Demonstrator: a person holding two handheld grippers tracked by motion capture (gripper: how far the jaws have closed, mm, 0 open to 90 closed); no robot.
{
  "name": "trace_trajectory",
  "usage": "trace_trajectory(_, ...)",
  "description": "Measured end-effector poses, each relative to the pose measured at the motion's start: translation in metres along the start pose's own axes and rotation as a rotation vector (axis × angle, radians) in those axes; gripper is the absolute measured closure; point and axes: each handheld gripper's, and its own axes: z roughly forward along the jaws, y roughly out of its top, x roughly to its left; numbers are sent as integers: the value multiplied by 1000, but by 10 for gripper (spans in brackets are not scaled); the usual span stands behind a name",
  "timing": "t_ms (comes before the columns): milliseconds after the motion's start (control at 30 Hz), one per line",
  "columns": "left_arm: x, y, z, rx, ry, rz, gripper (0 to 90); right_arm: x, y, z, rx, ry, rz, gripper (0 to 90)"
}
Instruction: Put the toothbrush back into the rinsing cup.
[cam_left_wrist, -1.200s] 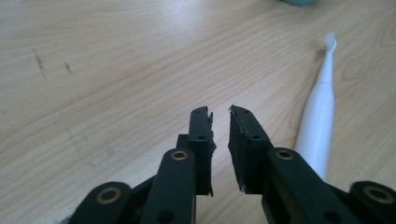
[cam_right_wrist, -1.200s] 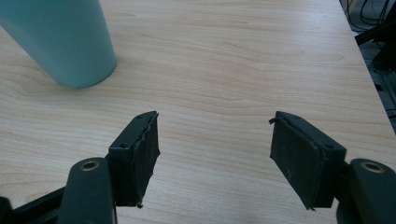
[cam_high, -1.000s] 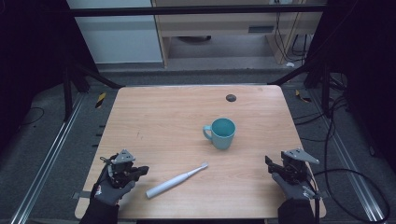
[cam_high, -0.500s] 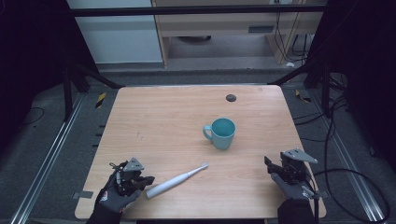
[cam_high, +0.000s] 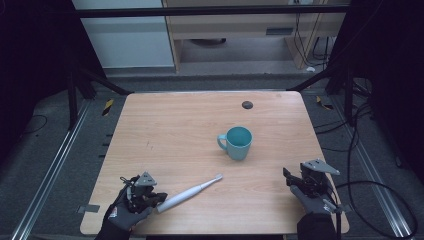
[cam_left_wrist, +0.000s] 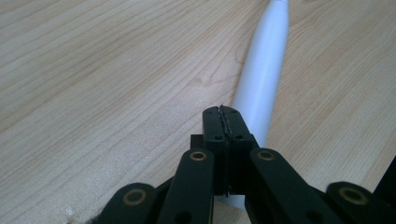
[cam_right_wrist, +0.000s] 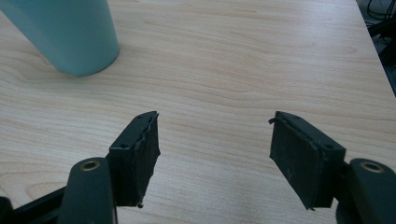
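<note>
While teal mug (cam_high: 237, 142) stands mid-table, white toothbrush (cam_high: 190, 192) before left gripper (cam_high: 159, 199), small dark disc (cam_high: 247, 104) beyond

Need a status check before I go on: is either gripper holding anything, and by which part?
Nothing is held. The left gripper is shut empty, above the thick handle end of the white toothbrush. The right gripper is open over bare table.

**Item Count: Table Surface**

One light wooden table (cam_high: 165, 135). One teal ceramic mug with a side handle (cam_high: 237, 142). One white slender plastic toothbrush (cam_high: 190, 192). One small dark round disc (cam_high: 247, 104), possibly a cap or a table fitting; too small to identify. Two black two-jaw handheld grippers: left gripper (cam_high: 161, 200), right gripper (cam_high: 286, 177).
</note>
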Motion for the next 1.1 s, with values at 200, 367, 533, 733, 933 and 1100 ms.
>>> trace_trajectory(200,-3,-1,1,8,-6,3,895,0,0,0,1,-2,2,323)
trace_trajectory(367,-4,-2,1,11,-9,5,895,0,0,0,4,-4,0,322)
trace_trajectory(533,-5,-2,2,16,-10,7,895,0,-1,0,4,-4,0,321)
trace_trajectory(733,-2,0,-4,-14,2,-18,878,-2,-1,0,3,-6,1,322)
trace_trajectory(933,1,13,-19,-85,18,-47,772,-1,-1,1,13,-4,8,321)
trace_trajectory(1100,-1,23,-27,-101,16,-59,700,-2,-2,2,15,-8,2,320)
